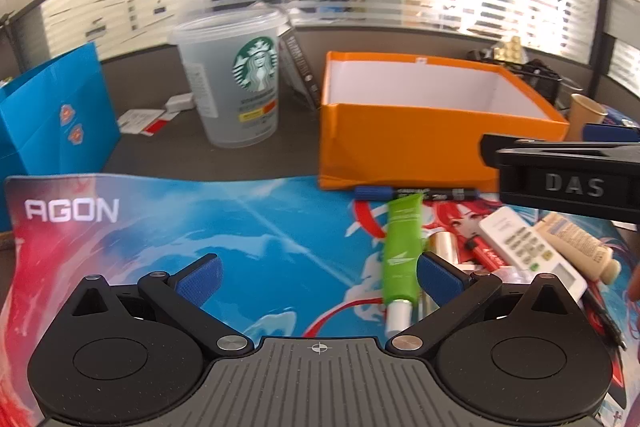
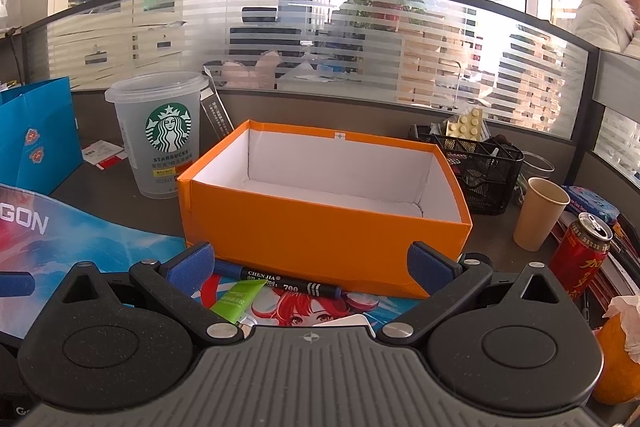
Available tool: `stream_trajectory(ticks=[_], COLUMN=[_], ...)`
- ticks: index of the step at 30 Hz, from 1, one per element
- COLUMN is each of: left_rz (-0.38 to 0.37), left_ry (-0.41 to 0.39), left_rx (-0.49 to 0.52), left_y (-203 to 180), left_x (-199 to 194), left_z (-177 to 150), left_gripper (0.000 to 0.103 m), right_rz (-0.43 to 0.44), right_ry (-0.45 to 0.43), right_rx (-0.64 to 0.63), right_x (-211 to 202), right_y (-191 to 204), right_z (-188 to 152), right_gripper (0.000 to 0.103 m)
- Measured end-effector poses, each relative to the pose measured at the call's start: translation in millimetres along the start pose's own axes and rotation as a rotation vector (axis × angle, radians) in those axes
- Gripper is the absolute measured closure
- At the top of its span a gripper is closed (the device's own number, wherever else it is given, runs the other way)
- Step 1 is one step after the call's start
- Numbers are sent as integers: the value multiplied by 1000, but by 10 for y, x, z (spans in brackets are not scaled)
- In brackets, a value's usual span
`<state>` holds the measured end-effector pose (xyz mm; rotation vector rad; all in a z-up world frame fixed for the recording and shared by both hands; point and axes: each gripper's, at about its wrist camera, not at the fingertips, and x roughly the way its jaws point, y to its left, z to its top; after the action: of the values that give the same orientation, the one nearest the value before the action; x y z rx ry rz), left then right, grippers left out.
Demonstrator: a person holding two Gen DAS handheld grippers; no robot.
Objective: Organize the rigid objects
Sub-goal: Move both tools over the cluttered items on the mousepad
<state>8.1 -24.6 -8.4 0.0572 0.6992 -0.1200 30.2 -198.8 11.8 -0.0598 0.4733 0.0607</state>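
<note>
An empty orange box [image 1: 404, 147] [image 2: 320, 223] with a white inside stands at the back edge of a printed desk mat [image 1: 240, 227]. A black marker [image 1: 412, 193] [image 2: 280, 281] lies along the box's front wall. A green tube [image 1: 402, 251] [image 2: 236, 301] lies in front of it, with a white remote [image 1: 528, 247], a beige bottle [image 1: 580, 247], a red pen [image 1: 486, 253] and a small silver tube [image 1: 444, 245] to its right. My left gripper [image 1: 318, 277] is open over the mat, the green tube just inside its right finger. My right gripper [image 2: 312, 269] is open, facing the box; its body [image 1: 568, 175] shows in the left wrist view.
A clear Starbucks cup [image 1: 236, 83] [image 2: 160, 135] and a blue paper bag [image 1: 56, 115] [image 2: 36, 135] stand left of the box. Right of it are a black mesh organiser [image 2: 480, 171], a paper cup [image 2: 540, 213], a red can [image 2: 584, 259] and an orange fruit [image 2: 616, 367]. A person in white stands beyond the partition.
</note>
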Motion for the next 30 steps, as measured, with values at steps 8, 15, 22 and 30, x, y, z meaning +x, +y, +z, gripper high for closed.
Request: stream_trajectory(ticks=[8, 15, 22, 30], left_rz=[-50, -45, -38, -60], left_ry=[-9, -44, -104, -63], left_rx=[56, 43, 25, 96], left_y=[-194, -339, -416, -609], left_x=[49, 123, 129, 203], left_z=[-12, -51, -61, -124], left_gripper=[0, 0, 0, 0], right_rz=[-26, -65, -90, -124], right_ry=[-2, 8, 33, 67], right_rx=[-35, -43, -34, -21], right_x=[7, 33, 82, 123], right_y=[-61, -262, -530, -834], right_z=[-8, -37, -88, -172], right_gripper=[0, 0, 0, 0])
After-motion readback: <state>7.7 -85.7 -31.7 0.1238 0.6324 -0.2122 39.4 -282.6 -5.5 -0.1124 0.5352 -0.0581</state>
